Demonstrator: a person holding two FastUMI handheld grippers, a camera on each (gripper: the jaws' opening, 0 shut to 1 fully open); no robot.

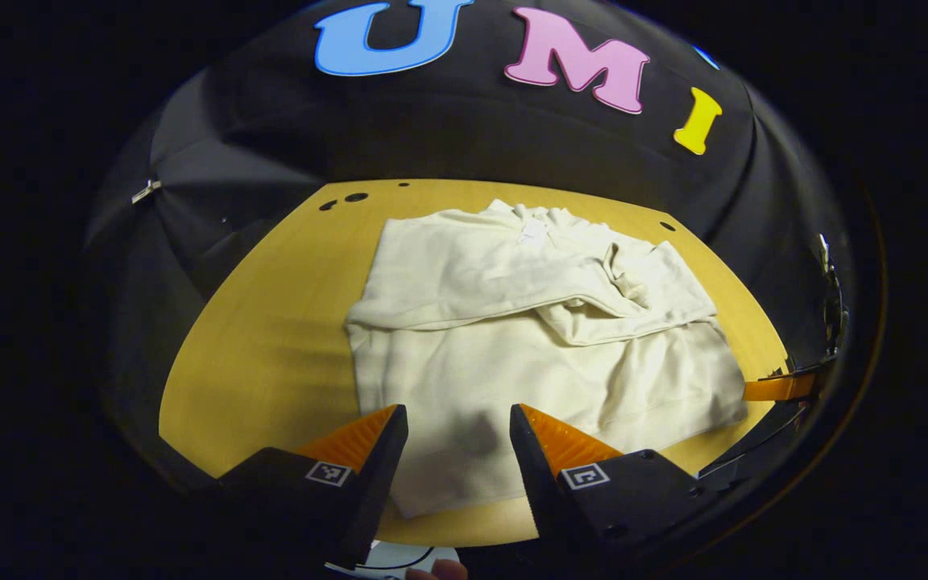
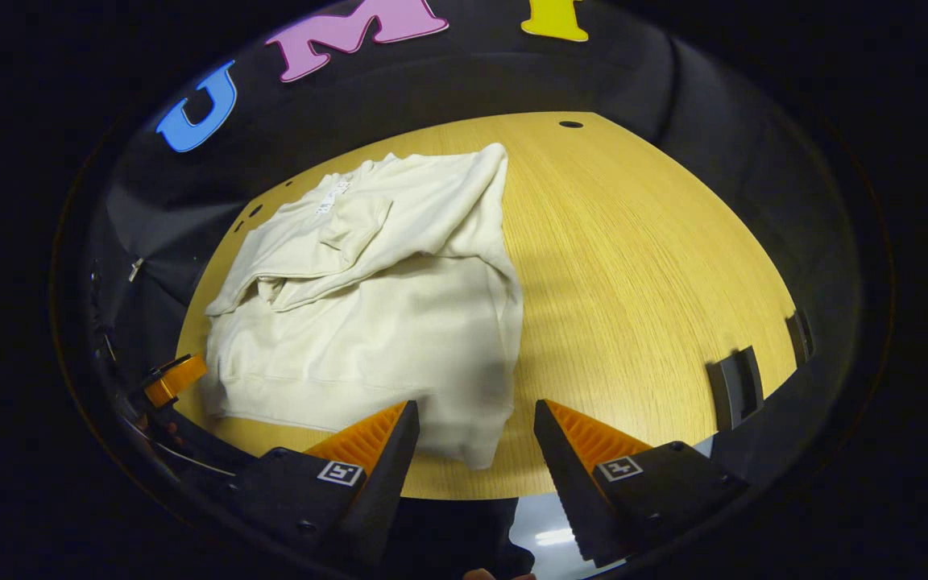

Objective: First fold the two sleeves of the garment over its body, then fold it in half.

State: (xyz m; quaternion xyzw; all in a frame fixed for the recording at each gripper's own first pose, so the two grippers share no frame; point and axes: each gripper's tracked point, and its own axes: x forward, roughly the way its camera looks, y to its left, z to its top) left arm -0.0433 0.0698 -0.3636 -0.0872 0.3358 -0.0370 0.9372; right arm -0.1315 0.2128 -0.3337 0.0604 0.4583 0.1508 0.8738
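The cream garment (image 1: pixel 512 338) lies flat on the wooden table (image 1: pixel 271 338) — both sleeves already folded over its body. The left gripper (image 1: pixel 458 427) and right gripper (image 2: pixel 476 423) hang above its near edge, fingers apart, holding nothing.

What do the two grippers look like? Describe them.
The left gripper and right gripper match. Each has two wedge-shaped jaws that taper to a point, with ribbed inner faces and toothed inner edges. Each jaw carries a small square black-and-white marker on its base.
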